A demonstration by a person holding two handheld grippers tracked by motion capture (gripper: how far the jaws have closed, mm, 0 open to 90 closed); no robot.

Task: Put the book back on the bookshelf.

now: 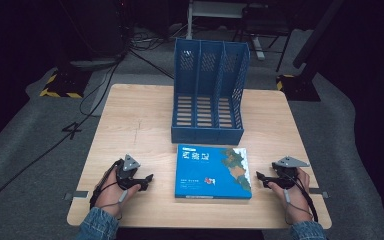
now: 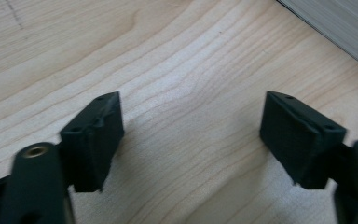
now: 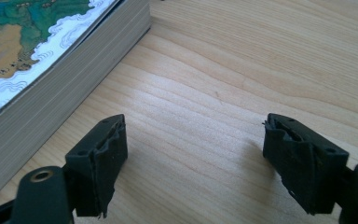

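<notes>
High view first: two hands come up from the bottom edge, each with a claw resting low on the wooden counter [image 1: 130, 120]. The left claw [image 1: 149, 179] sits lower left of centre with its jaws wide apart and nothing between them, just bare wood showing in the left gripper view. The right claw [image 1: 260, 178] is lower right, jaws also spread and holding nothing; in the right gripper view its tips [image 3: 193, 161] hover over plain wood grain.

Between the two, lying flat in the lower middle of the frame, is the book [image 1: 213, 171], well clear of both claws. Its cover is blue with a map-like picture in greens and tan running down its right side, white characters near the top left and a small red mark lower down, but the print is too small and blurry to actually read. In the right gripper view the book's page edge [image 3: 60, 93] fills the upper left.

Just behind the book, centre frame, stands a blue file rack [image 1: 208, 95] with three perforated slots, upright and open toward the camera.
</notes>
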